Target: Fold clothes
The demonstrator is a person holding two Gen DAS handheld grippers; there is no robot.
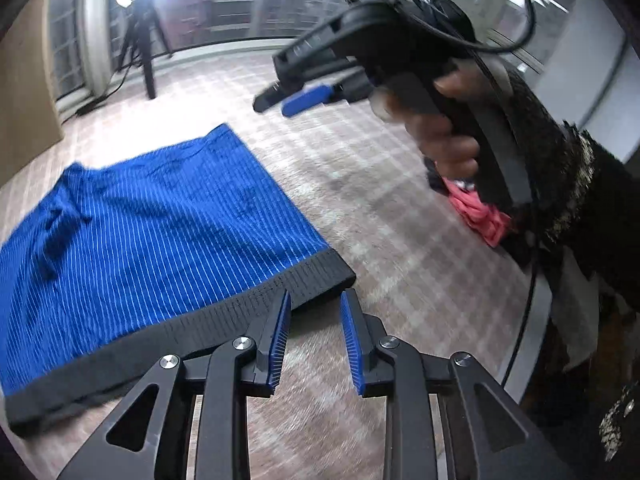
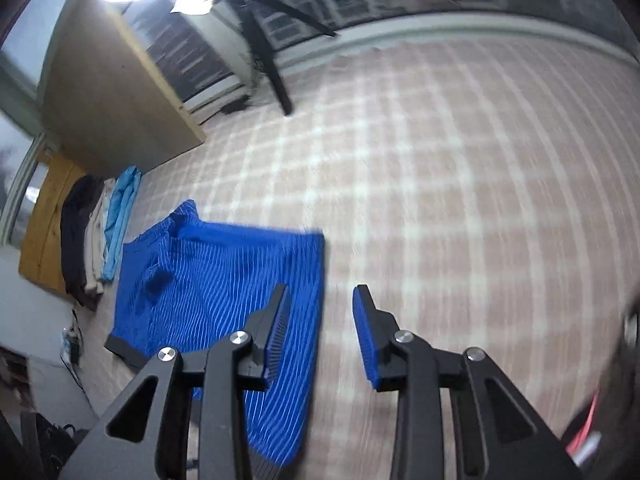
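Note:
A blue garment with thin white stripes (image 1: 160,232) and a black ribbed hem (image 1: 224,320) lies flat on the checked surface; it also shows in the right wrist view (image 2: 224,280). My left gripper (image 1: 316,300) is open and empty, its tips just at the hem's right corner. My right gripper (image 2: 320,292) is open and empty, held above the garment's right edge. In the left wrist view the right gripper (image 1: 288,100) hangs in the air above the surface, held in a hand.
A pink and dark pile of clothes (image 1: 480,212) lies at the right. Folded clothes (image 2: 96,240) are stacked by a wooden board (image 2: 44,232) at the left. A tripod (image 2: 272,64) stands at the far edge by the windows.

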